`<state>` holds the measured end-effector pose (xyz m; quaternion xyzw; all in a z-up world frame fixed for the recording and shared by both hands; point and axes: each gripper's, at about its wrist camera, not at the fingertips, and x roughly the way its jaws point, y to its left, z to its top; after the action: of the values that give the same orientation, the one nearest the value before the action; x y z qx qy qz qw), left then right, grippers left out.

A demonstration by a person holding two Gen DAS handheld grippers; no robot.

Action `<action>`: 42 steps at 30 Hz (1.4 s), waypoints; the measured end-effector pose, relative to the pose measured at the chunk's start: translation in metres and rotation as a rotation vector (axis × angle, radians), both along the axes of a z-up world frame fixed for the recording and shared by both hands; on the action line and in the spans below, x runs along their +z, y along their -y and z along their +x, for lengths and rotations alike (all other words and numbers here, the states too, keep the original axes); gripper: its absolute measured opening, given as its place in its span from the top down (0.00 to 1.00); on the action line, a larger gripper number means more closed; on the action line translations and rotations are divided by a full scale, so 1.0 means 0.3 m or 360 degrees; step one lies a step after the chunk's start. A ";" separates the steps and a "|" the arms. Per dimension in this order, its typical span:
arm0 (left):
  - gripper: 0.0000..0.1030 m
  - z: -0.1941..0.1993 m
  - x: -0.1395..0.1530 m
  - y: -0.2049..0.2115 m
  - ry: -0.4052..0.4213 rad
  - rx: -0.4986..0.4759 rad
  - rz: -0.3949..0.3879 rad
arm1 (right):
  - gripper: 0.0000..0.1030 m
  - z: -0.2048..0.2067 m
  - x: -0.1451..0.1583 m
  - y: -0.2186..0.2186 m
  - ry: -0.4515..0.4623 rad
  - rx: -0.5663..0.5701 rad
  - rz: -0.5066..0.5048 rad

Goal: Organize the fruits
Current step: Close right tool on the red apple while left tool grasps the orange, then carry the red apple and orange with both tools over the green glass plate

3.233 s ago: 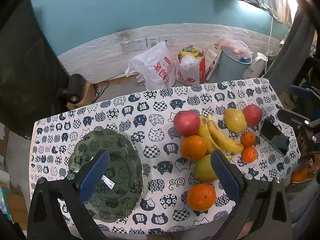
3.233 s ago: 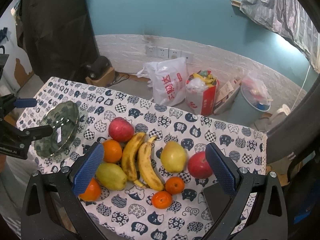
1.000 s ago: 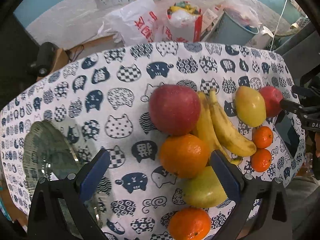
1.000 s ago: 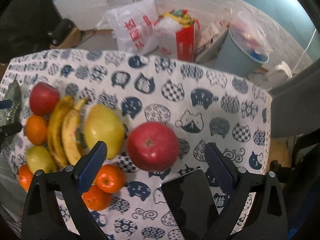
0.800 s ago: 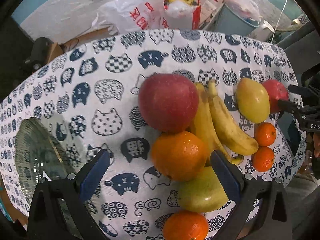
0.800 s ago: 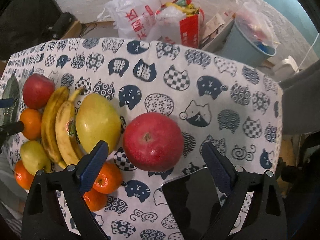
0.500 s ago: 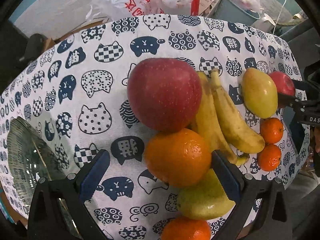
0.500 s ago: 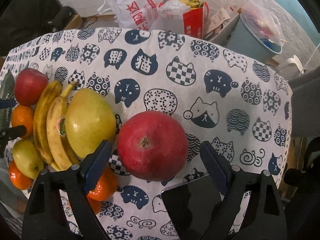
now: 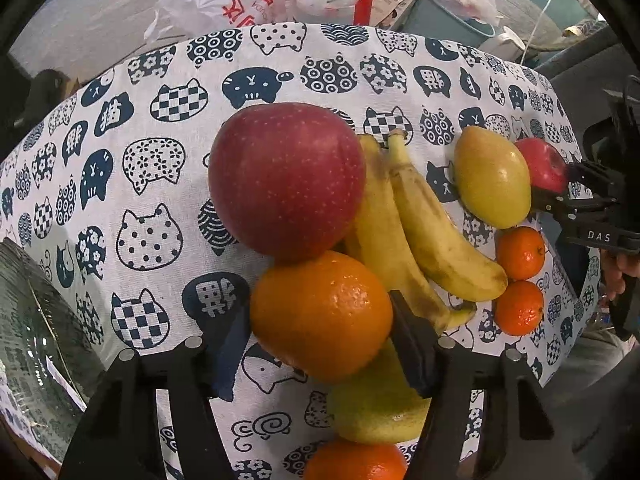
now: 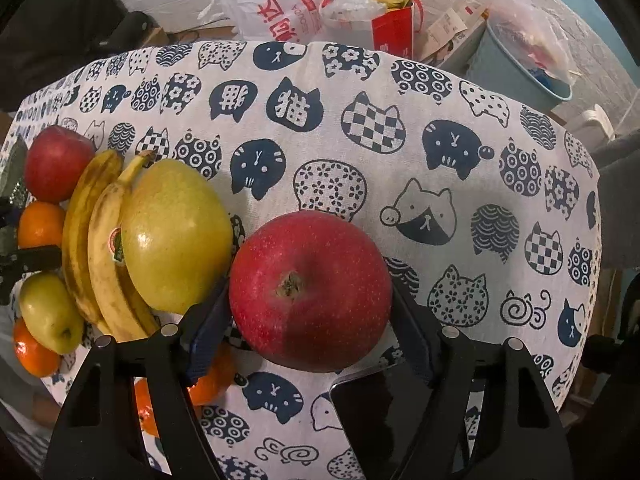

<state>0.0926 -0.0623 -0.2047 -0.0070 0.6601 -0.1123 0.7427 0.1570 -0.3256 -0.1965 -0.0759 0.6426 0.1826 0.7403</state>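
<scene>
Left gripper [image 9: 322, 338] pinches an orange [image 9: 321, 316] at lower centre of its view, pads against both sides; a red apple [image 9: 286, 180] touches the orange from above. Right gripper [image 10: 310, 320] clamps a second red apple [image 10: 310, 290] at centre frame, beside a yellow pear [image 10: 176, 236] and bananas [image 10: 96, 248]. All rest on the cat-print tablecloth [image 10: 400, 128]. A dark phone [image 10: 384, 420] lies lower right.

The left gripper [image 9: 322, 340] has its blue pads pressed on an orange [image 9: 321, 316]; the right gripper [image 10: 310, 322] is clamped on a red apple [image 10: 310, 290].
</scene>
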 end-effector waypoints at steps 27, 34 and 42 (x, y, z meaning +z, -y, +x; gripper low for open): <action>0.35 -0.112 0.292 -0.072 0.0335 0.0022 0.0167 | 0.26 -0.123 0.316 -0.163 0.0455 0.0062 0.0082; 0.35 -0.144 0.348 -0.123 0.0416 0.0073 0.0185 | 0.26 -0.174 0.412 -0.267 0.0530 0.0131 0.0154; 0.35 -0.195 0.390 -0.205 0.0451 0.0139 0.0152 | 0.26 -0.217 0.501 -0.393 0.0580 0.0226 0.0253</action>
<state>0.0340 -0.0009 -0.0876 0.0155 0.5523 -0.0482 0.8321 0.0919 -0.2078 -0.0463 -0.0940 0.4745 0.2677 0.8333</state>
